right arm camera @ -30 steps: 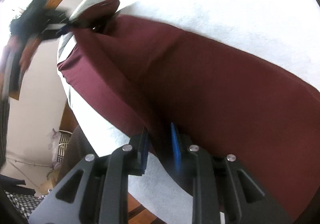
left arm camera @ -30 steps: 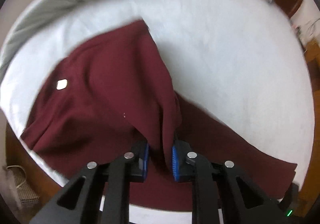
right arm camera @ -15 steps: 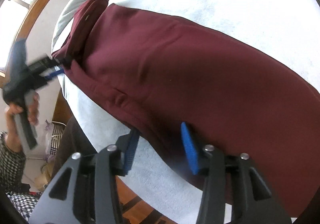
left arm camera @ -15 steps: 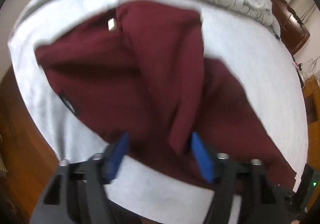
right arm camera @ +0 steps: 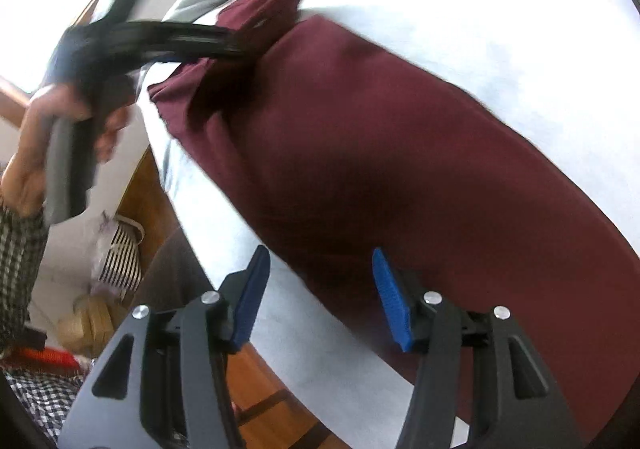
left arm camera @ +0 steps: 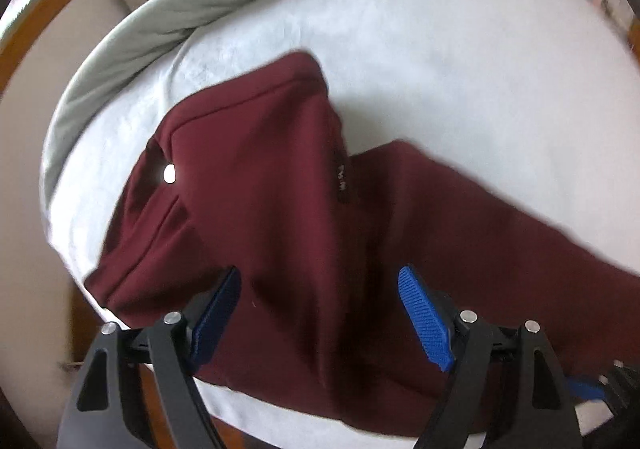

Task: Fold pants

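We see maroon pants [left arm camera: 280,233] on a white bed [left arm camera: 460,61], with a small black label [left arm camera: 343,185] on them and a white tag [left arm camera: 169,173] left of that label. Our fingers [left arm camera: 426,323] carry blue ribbed pads on black frames. A grey blanket [left arm camera: 168,25] lies beyond the pants.

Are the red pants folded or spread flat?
Folded once: the pants lie doubled lengthwise on the bed, one leg on the other. Both grippers are open.

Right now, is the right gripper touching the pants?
Cannot tell. In the right wrist view the right gripper is open above the pants; no contact or gap shows plainly.
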`<action>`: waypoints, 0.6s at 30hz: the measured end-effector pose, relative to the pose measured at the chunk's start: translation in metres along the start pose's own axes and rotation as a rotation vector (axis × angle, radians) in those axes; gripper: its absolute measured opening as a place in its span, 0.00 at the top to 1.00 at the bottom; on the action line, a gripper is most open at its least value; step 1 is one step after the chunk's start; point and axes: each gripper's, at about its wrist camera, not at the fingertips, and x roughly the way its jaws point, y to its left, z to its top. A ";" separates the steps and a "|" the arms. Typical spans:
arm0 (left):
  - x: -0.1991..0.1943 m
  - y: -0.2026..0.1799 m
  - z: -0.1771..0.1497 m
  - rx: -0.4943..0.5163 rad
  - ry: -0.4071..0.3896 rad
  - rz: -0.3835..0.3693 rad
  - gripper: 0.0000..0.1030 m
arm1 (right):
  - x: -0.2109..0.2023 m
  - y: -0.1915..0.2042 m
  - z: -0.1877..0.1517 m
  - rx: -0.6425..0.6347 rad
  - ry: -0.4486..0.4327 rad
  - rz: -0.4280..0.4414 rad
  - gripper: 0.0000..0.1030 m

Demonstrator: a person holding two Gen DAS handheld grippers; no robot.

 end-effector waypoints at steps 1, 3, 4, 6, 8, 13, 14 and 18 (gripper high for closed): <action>0.011 -0.003 0.002 0.022 0.034 0.031 0.21 | 0.003 0.006 0.004 -0.008 0.008 0.007 0.48; 0.026 -0.003 0.003 0.036 0.081 0.065 0.23 | 0.009 0.013 0.007 -0.020 0.018 0.029 0.48; 0.032 0.001 0.000 0.018 0.106 0.051 0.30 | 0.010 0.010 0.009 -0.017 0.037 0.035 0.48; 0.043 0.018 -0.007 -0.080 0.157 -0.048 0.38 | 0.027 0.007 0.002 -0.008 0.095 0.014 0.48; 0.046 0.037 -0.015 -0.173 0.157 -0.122 0.40 | 0.033 0.008 -0.002 -0.008 0.080 0.000 0.46; 0.023 0.060 -0.030 -0.295 0.056 -0.317 0.55 | 0.017 -0.002 -0.002 0.041 0.046 0.062 0.43; 0.018 0.062 -0.028 -0.302 0.040 -0.319 0.54 | 0.014 -0.006 -0.002 0.051 0.037 0.062 0.41; 0.013 0.044 -0.005 -0.226 0.029 -0.242 0.47 | 0.012 -0.018 0.001 0.087 0.028 0.056 0.40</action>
